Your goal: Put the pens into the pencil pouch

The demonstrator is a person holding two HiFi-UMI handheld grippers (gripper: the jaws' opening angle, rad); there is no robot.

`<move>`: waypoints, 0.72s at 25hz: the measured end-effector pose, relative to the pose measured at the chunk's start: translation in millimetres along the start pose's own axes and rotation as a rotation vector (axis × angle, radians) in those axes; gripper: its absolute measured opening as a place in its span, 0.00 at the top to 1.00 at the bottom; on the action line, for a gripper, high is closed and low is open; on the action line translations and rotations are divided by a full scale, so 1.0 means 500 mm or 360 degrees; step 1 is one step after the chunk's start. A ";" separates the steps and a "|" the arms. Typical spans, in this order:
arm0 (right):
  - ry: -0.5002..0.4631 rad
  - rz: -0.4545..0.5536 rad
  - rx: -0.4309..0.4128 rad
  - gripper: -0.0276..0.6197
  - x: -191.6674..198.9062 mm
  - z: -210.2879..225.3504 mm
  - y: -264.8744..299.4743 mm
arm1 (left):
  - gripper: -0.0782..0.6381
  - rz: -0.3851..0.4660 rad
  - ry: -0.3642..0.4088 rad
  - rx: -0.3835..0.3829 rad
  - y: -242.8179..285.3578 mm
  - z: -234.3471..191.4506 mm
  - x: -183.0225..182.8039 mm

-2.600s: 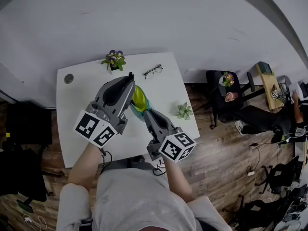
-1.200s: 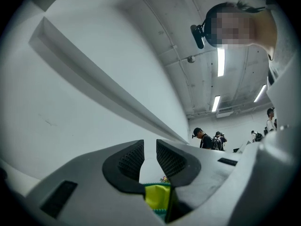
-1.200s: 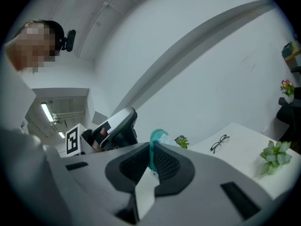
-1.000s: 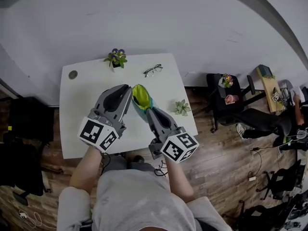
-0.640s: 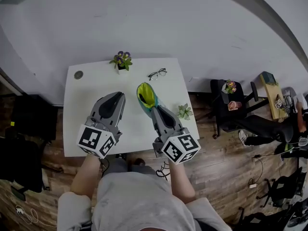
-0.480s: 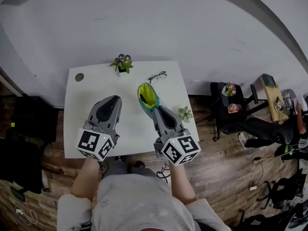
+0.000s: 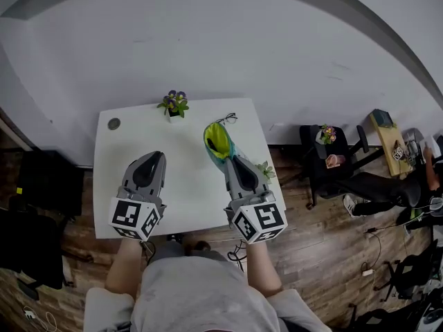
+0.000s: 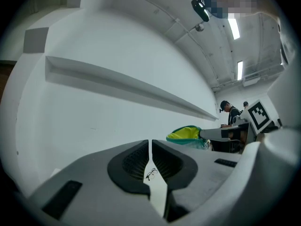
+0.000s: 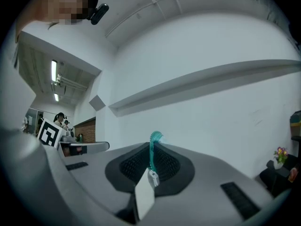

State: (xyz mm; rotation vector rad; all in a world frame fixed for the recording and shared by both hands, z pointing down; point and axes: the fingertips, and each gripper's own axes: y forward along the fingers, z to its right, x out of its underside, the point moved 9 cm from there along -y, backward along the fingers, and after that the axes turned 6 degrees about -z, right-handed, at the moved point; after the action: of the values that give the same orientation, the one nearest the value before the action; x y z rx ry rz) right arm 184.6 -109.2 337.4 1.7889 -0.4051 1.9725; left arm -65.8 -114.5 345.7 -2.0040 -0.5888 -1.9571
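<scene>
Pencil pouch [image 7: 219, 142] hangs from my right gripper [image 9: 151, 166], whose jaws are pinched on its teal zipper edge [image 9: 152, 147]. It is held above the far right part of the table [image 7: 187, 185], mouth open, yellow lining showing. No pens lie on the table, only glasses [image 7: 226, 119] and two small plants [image 7: 173, 103], so I judge the loading done; whether pens sit inside I can't make out. My left gripper [image 8: 149, 161] has just been closing to a thin slit, nothing between its jaws
</scene>
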 end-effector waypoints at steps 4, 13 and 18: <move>-0.0081 0.0009 0.0053 0.89 -0.006 0.000 0.000 | 0.83 -0.0004 0.0021 -0.0004 0.000 -0.004 -0.004; -0.0132 0.0048 0.0120 0.89 -0.017 0.009 -0.005 | 0.83 0.0021 0.0013 -0.0022 0.004 -0.019 -0.012; -0.0127 0.0063 0.0155 0.89 -0.017 0.018 -0.015 | 0.83 0.0031 0.0016 -0.0012 0.008 -0.018 -0.013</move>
State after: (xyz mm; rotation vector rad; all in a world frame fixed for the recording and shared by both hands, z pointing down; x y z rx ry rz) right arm 196.7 -108.3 329.5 1.9390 -0.3782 1.9837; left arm -71.7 -122.5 339.7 -1.9957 -0.5584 -1.9596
